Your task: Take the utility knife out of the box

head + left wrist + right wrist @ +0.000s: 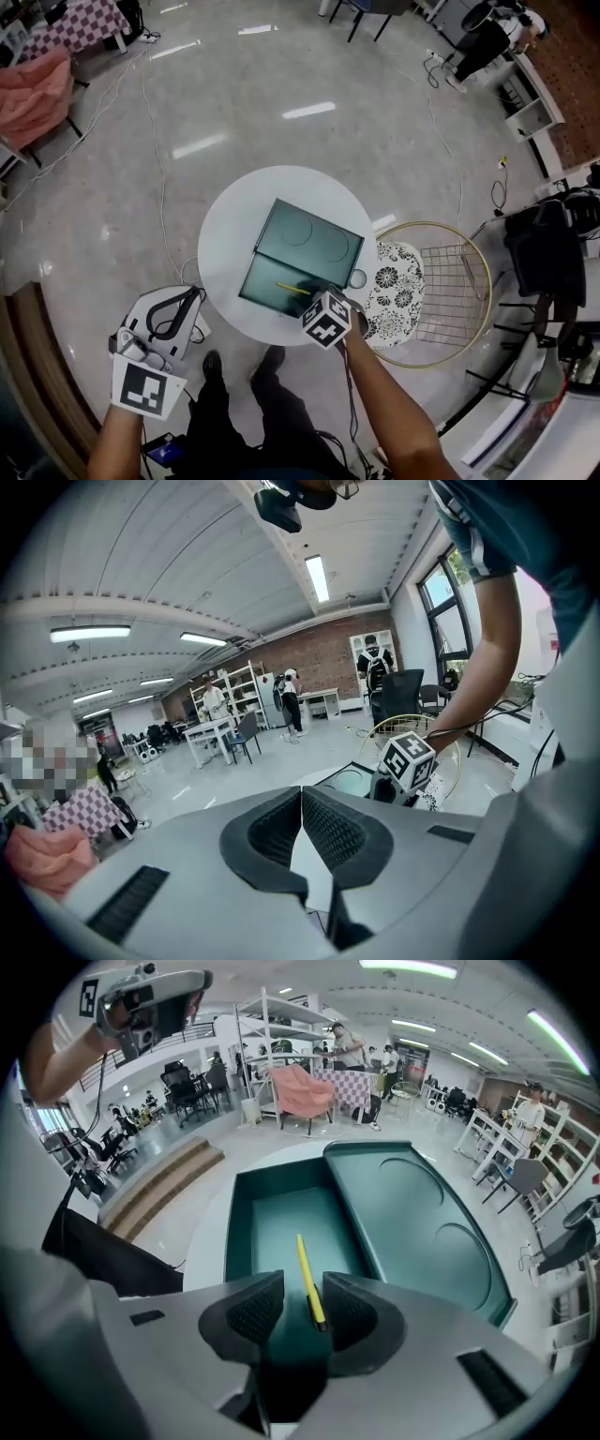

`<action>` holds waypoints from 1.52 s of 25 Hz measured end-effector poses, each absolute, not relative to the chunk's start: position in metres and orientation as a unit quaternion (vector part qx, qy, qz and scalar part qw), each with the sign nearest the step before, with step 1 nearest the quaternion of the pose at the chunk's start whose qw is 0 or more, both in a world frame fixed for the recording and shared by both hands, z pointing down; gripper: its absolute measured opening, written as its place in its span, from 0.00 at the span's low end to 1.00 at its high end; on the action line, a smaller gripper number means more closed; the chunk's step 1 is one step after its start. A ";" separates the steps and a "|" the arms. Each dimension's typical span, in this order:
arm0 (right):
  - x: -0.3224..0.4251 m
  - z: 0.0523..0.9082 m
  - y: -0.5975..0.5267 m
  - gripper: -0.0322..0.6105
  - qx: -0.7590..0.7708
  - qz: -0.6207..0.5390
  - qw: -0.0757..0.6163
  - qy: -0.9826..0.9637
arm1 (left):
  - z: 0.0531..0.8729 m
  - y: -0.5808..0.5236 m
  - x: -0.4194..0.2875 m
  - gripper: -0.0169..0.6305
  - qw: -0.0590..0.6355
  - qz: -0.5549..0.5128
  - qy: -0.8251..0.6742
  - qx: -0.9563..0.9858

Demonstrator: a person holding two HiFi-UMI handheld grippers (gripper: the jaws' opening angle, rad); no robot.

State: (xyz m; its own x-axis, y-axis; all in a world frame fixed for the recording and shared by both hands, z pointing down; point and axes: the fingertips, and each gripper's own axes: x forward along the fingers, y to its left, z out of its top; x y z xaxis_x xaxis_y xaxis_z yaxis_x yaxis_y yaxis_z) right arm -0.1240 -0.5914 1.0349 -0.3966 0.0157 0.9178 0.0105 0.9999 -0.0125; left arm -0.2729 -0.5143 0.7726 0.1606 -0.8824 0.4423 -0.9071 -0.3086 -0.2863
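Lying inside one box (277, 1224) is one utility knife (308, 1281).

The left gripper (302, 822) and right gripper (300, 1321) are grey (black ribbed pads (251, 1314), square-marker cubes (327, 320)).

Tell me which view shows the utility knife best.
Right gripper view: the utility knife lies in the open box, near end framed by the parted jaws. Head view shows only a thin yellow sliver; left gripper view, nothing of it.

Matt green box (281, 1227) (seemingly plastic)
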 end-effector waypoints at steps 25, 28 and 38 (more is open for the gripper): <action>-0.135 1.038 -0.588 0.16 -0.005 -0.033 0.585 -0.810 | 0.770 -0.494 -0.300 0.06 0.032 0.263 -0.601 0.754; -0.137 1.016 -0.584 0.16 0.008 -0.033 0.575 -0.818 | 0.753 -0.488 -0.304 0.06 0.026 0.259 -0.603 0.754; -0.161 0.891 -0.528 0.16 0.069 -0.029 0.526 -0.847 | 0.650 -0.421 -0.330 0.06 -0.017 0.257 -0.597 0.759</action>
